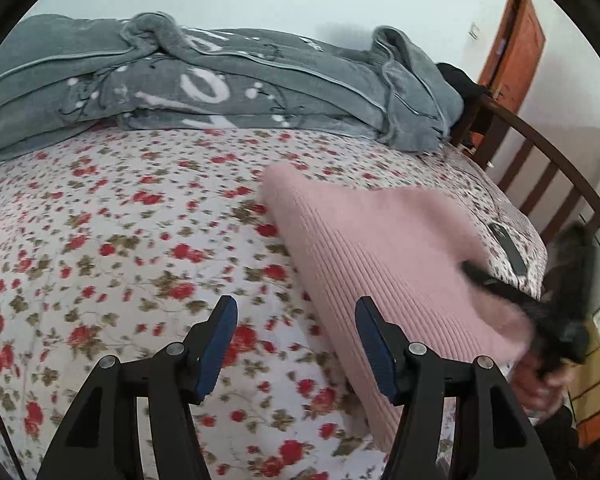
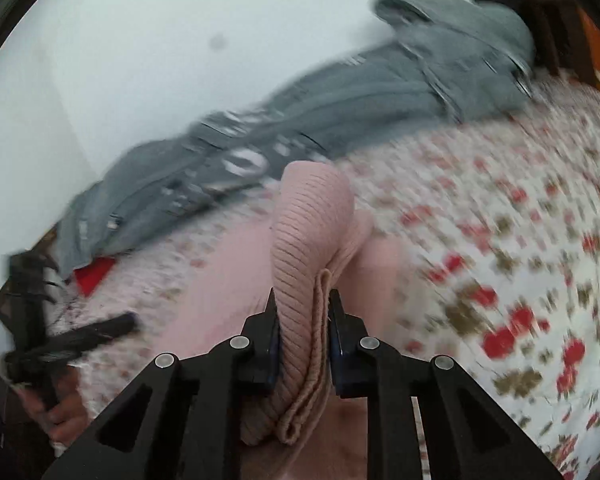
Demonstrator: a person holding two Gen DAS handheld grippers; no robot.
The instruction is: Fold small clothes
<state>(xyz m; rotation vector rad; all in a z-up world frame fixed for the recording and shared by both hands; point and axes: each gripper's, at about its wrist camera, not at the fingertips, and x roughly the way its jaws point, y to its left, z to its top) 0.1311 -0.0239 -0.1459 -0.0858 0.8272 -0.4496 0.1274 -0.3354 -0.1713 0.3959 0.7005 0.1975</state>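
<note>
A pink ribbed knit garment (image 1: 384, 256) lies on the floral bedsheet (image 1: 120, 240), its right part lifted and blurred. My left gripper (image 1: 296, 308) is open and empty, just left of the garment's near edge. My right gripper (image 2: 302, 300) is shut on a folded edge of the pink garment (image 2: 300, 264), which bunches up between the jaws. The right gripper also shows in the left wrist view (image 1: 500, 284), dark and blurred at the garment's right edge. The left gripper shows blurred at the left of the right wrist view (image 2: 72, 344).
A grey blanket (image 1: 220, 80) is piled along the far side of the bed against a white wall. A dark wooden footboard (image 1: 540, 160) stands at the right, with a dark flat object (image 1: 508, 246) on the sheet near it. A red item (image 2: 94, 274) lies by the blanket.
</note>
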